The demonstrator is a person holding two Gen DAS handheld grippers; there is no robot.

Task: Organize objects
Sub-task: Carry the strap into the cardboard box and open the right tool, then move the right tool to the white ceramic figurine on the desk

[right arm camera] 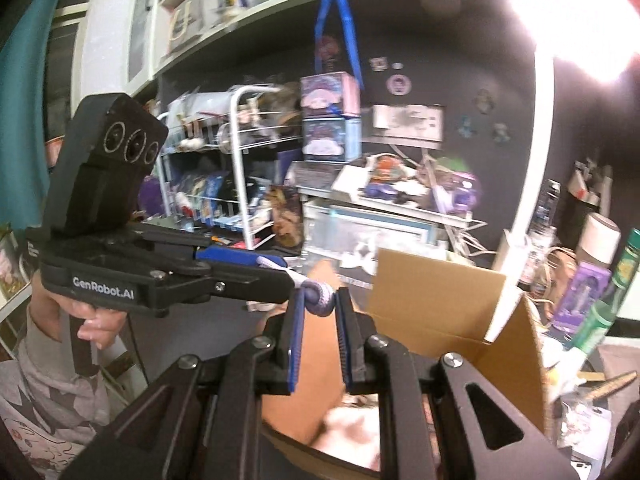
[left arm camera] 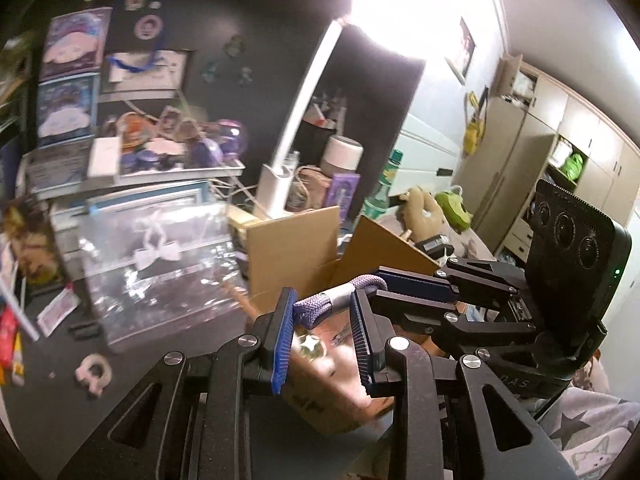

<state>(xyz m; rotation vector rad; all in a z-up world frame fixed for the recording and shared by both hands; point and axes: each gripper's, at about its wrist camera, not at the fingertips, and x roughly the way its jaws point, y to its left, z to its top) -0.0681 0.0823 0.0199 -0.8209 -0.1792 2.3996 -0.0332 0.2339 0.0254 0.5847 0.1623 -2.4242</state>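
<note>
— Cord (left arm camera: 314, 307), purple and braided: where is it?
— Up in the air over the open cardboard box (left arm camera: 292, 248), held between both tools. In the left wrist view it sits at the tips of the left gripper (left arm camera: 322, 312), its folded purple end against the left-hand blue pad and a grey sleeve running toward the right.
— Going left to right there, what else?
— On the dark table (left arm camera: 52, 408) a small white ring-shaped piece (left arm camera: 93, 373) lies far left. Next comes a clear plastic box with a white bow (left arm camera: 156, 254), then the cardboard box, a white lamp (left arm camera: 280, 184) behind it, and a green bottle (left arm camera: 382, 188) further right. The right gripper (left arm camera: 362, 286) comes in from the right edge, its fingers reaching the grey part of the cord.
— Are the left fingers closed on it?
— They stand a little apart with the cord between their tips; it looks gripped, touching at least the left pad.
— And the right wrist view?
— The left gripper (right arm camera: 280, 270) enters from the left, a hand (right arm camera: 94, 326) under it, pinching the cord's pale end. The right gripper (right arm camera: 320, 300) has its fingers pressed on the purple knot (right arm camera: 320, 298), above the box (right arm camera: 440, 304).
</note>
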